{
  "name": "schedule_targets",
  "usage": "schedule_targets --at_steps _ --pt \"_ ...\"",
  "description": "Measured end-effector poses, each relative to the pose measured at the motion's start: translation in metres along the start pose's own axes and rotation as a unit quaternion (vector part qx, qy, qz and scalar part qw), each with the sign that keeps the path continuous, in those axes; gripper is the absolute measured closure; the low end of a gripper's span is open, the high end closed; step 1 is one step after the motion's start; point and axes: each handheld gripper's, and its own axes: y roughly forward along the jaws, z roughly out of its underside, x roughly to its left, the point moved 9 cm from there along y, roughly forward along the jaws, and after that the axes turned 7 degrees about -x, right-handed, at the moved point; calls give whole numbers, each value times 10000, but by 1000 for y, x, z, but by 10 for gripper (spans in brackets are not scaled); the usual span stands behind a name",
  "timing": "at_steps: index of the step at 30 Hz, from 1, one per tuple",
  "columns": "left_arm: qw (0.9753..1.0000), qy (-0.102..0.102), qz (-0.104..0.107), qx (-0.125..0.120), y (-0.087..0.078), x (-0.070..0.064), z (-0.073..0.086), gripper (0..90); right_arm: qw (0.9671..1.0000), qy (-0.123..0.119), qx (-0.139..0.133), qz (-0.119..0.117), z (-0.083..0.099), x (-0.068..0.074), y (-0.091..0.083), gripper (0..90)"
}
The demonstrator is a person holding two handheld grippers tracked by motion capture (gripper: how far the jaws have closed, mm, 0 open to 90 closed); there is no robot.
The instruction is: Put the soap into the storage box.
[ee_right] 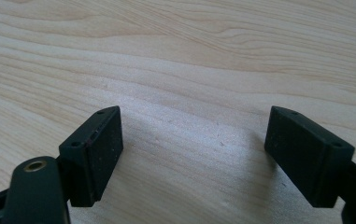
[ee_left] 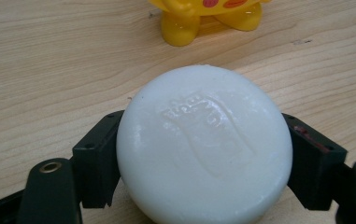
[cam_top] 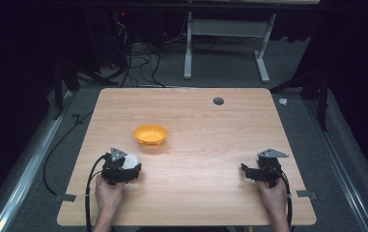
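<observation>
Soap clamped in left gripper jaws — underside hidden; right gripper jaws apart.

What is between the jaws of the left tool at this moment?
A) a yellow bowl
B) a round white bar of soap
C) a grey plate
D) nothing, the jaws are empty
B: in the left gripper view the two black jaws of the left tool press on both sides of the round white bar of soap, while the yellow bowl stands apart, farther on the table.
</observation>
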Motion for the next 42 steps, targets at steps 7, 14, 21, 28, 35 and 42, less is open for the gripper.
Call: schedule_targets --at_steps 7,14,21,28,35,42 --pt "9999 42 101 -85 -5 -6 -9 246 10000 -7 2 -1 0 0 0 203" --pt "9997 79 206 -95 -7 -10 -17 246 10000 -7 3 -2 0 0 0 202" --pt "9993 115 330 -102 -8 -15 -22 246 10000 -2 0 -2 0 0 0 203" --pt "9990 150 398 -124 -9 -18 -29 246 10000 -8 2 -2 0 0 0 203" --pt "9986 99 495 -170 -10 -18 -33 246 10000 -9 2 -2 0 0 0 202" --pt "9982 163 533 -214 -11 -21 -43 246 10000 -8 -4 -8 0 0 0 202"
